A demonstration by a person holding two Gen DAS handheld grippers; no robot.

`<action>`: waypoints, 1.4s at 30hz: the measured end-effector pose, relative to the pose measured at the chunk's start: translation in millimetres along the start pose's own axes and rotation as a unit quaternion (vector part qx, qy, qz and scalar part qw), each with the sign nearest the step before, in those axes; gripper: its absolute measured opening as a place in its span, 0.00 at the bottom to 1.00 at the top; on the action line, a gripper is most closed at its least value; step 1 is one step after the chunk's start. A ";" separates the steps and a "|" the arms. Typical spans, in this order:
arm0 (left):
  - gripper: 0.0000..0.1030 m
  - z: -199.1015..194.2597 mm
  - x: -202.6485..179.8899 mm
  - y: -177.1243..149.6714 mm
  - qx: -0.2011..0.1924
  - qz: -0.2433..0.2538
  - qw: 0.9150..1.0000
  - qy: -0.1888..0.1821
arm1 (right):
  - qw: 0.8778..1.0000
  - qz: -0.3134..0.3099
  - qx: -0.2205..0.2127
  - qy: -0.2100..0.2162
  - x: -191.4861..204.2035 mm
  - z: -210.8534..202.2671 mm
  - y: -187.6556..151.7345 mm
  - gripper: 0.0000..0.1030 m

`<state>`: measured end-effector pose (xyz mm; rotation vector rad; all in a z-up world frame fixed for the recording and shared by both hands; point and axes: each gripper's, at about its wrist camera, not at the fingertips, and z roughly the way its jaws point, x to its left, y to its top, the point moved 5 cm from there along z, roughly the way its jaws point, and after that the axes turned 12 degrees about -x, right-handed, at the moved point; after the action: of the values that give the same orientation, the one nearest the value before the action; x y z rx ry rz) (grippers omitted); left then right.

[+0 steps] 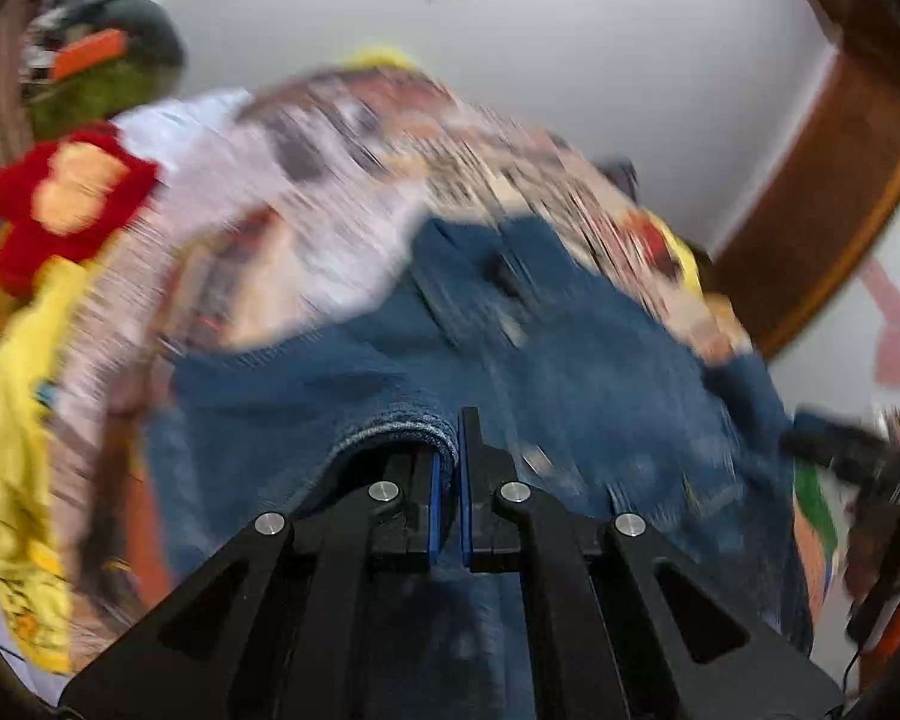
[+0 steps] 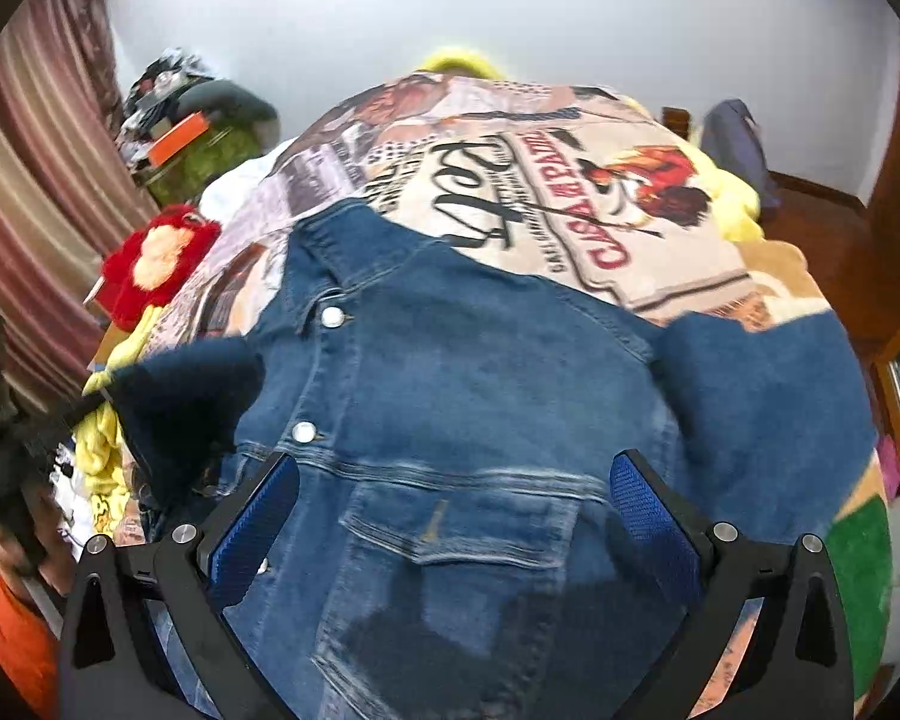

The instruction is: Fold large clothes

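Left gripper [image 1: 448,456] pinching denim jacket [image 2: 450,396] hem, right gripper [image 2: 450,480] apparently empty

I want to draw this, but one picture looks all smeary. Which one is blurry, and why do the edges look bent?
Left wrist view: streaky motion blur smears the printed blanket and red plush toy, while the left gripper, shut on a fold of the denim jacket, stays sharp. Right wrist view: much crisper; jacket buttons show clearly. Both views: fisheye lenses curve the edges, with dark corners.
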<state>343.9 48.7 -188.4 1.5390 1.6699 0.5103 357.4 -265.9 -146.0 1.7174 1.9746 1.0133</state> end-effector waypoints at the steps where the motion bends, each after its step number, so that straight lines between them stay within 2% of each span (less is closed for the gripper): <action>1: 0.04 8.1 -10.2 -10.7 0.018 0.005 1.000 -0.010 | 1.000 0.002 0.000 -0.004 -4.5 -1.5 -0.8 1.00; 4: 0.04 26.4 -34.3 -42.2 0.067 0.027 0.997 -0.022 | 1.000 0.007 0.005 -0.012 -14.8 -4.4 -5.2 1.00; 7: 0.04 35.9 -43.2 -62.6 0.091 0.057 0.994 -0.001 | 1.000 0.012 0.009 -0.014 -18.7 -5.0 -11.6 1.00; 10: 0.12 30.0 -42.7 -67.3 0.091 0.062 0.994 0.004 | 1.000 0.009 0.016 -0.012 -17.2 -3.1 -17.1 1.00; 13: 0.32 15.8 -35.2 -67.8 0.096 0.039 0.995 -0.010 | 1.000 0.001 0.021 -0.011 -11.6 0.8 -20.8 1.00; 14: 0.43 9.2 -31.9 -67.5 0.094 0.030 0.995 -0.015 | 1.000 -0.003 0.023 -0.011 -8.9 2.5 -21.7 1.00; 15: 0.49 5.3 -30.8 -67.4 0.091 0.024 0.995 -0.015 | 1.000 -0.005 0.024 -0.010 -6.4 4.0 -22.1 1.00; 20: 0.54 -25.3 -3.3 -53.7 0.059 0.005 0.998 -0.001 | 0.999 -0.030 0.025 0.000 14.8 11.6 -21.6 1.00; 24: 0.65 -48.3 39.5 -38.6 0.025 -0.016 0.999 0.038 | 0.998 -0.053 0.023 0.018 40.3 17.0 -18.5 1.00; 27: 0.65 -47.8 74.3 -34.7 0.027 -0.036 0.997 0.067 | 0.997 -0.065 0.021 0.030 56.8 20.8 -17.3 1.00; 32: 0.65 -19.3 122.9 -37.7 0.049 -0.100 0.992 0.066 | 0.996 -0.076 0.032 0.045 78.3 30.8 -23.2 1.00; 38: 0.65 30.2 144.9 -44.5 0.080 -0.127 0.987 0.056 | 0.995 -0.081 0.037 0.040 79.2 36.6 -30.5 1.00; 40: 0.58 42.7 150.0 -48.7 0.089 -0.146 0.984 0.043 | 0.995 -0.082 0.037 0.036 75.3 37.0 -31.1 1.00; 42: 0.41 48.1 150.7 -49.6 0.088 -0.166 0.982 0.023 | 0.996 -0.081 0.038 0.031 69.9 37.0 -31.0 1.00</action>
<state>356.7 173.8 -296.3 1.3375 2.0037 0.2278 344.5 -188.8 -179.2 1.5498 2.1773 0.9564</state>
